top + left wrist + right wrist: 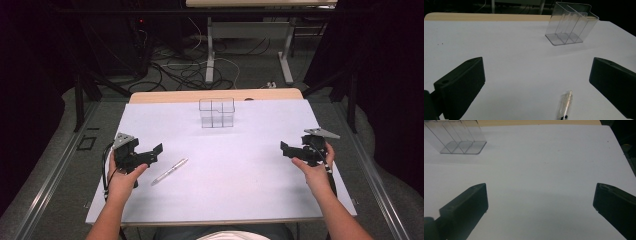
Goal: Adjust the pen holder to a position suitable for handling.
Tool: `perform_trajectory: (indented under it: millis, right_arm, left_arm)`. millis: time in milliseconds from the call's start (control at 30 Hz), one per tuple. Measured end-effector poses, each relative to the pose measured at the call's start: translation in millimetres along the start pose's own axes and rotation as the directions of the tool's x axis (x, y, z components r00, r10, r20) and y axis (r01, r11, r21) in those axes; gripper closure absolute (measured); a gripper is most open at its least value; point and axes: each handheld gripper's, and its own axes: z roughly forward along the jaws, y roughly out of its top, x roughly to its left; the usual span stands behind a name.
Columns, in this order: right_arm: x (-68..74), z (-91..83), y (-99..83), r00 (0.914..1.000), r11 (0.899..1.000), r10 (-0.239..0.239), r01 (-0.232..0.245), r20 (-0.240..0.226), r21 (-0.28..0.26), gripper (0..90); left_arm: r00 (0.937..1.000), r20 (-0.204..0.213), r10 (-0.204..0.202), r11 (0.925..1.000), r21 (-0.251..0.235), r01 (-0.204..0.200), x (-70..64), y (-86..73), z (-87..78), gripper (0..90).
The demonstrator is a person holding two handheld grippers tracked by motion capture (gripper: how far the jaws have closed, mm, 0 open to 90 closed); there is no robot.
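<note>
You're holding the left gripper (150,154) and right gripper (292,150) w/ jaws spread wide, gripping nothing. The pen (170,171) is lying just beside the left one, the clear organizer (217,113) farther back. Risk: thin pen rolling away if you're nudging it.

Divided holder (217,112) at counter (240,175) rear centre, pen (169,171) front-left — just right of left hand-held gripper (150,155), right hand-held gripper (292,150) far right.

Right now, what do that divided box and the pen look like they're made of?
The divided box looks like clear, glossy acrylic or similar hard plastic: the table shows through its walls and its edges catch light. The pen seems to have a clear plastic barrel, silvery from above; it could be partly metal.
</note>
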Motion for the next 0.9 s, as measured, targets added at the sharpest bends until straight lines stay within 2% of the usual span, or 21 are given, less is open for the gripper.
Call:
perform_trajectory:
  millis: [100,167,267,400,500,600,667,833,900]
  right_arm:
    - [0.6,0.5,-1.3,0.9999,1.000,-0.016,0.016,0.002,0.006,0.0]
    - [-0.4,0.6,-1.4,0.9995,0.999,-0.029,0.029,-0.015,0.013,0.0]
    - [-1.0,1.9,-1.6,0.9997,1.000,-0.021,0.021,-0.013,0.015,0.0]
    - [-2.3,2.9,-2.3,0.9996,1.000,0.002,-0.001,-0.027,0.029,0.2]
    - [-3.7,0.1,-2.6,0.9996,1.000,0.018,-0.017,-0.023,0.025,0.3]
    - [-5.0,-4.5,-1.8,0.9995,1.000,0.025,-0.025,-0.018,0.012,0.6]
    - [-6.7,-6.0,-1.8,0.9997,1.000,0.019,-0.019,-0.013,0.007,0.6]
    - [-7.4,-5.3,-3.8,0.9992,0.999,0.040,-0.040,-0.007,0.011,1.0]
    - [-7.5,-4.9,-4.3,0.9992,0.999,0.041,-0.041,-0.006,0.014,1.3]
  left_arm:
    - [1.0000,0.007,-0.003,1.0000,-0.002,0.003,-0.9,1.1,1.9,0.2]
    - [0.9998,0.015,-0.009,0.9999,0.006,0.009,-2.8,1.2,3.1,0.2]
    - [0.9984,0.053,-0.019,0.9993,0.033,0.017,-6.6,1.6,5.4,0.2]
    - [0.9969,0.073,0.030,0.9992,0.023,-0.032,-15.5,5.8,5.5,0.3]
    - [0.9966,0.073,0.038,0.9992,0.008,-0.039,-20.6,9.0,6.9,1.0]
    - [0.9975,0.067,0.024,0.9996,0.012,-0.025,-26.9,16.4,15.5,2.0]
    - [0.9981,0.054,0.031,0.9994,0.015,-0.032,-30.7,20.2,20.5,3.5]
    - [0.9975,0.043,0.056,0.9982,0.019,-0.056,-41.4,32.8,32.5,5.9]
    - [0.9978,0.042,0.050,0.9985,0.019,-0.051,-45.2,38.9,38.5,6.0]
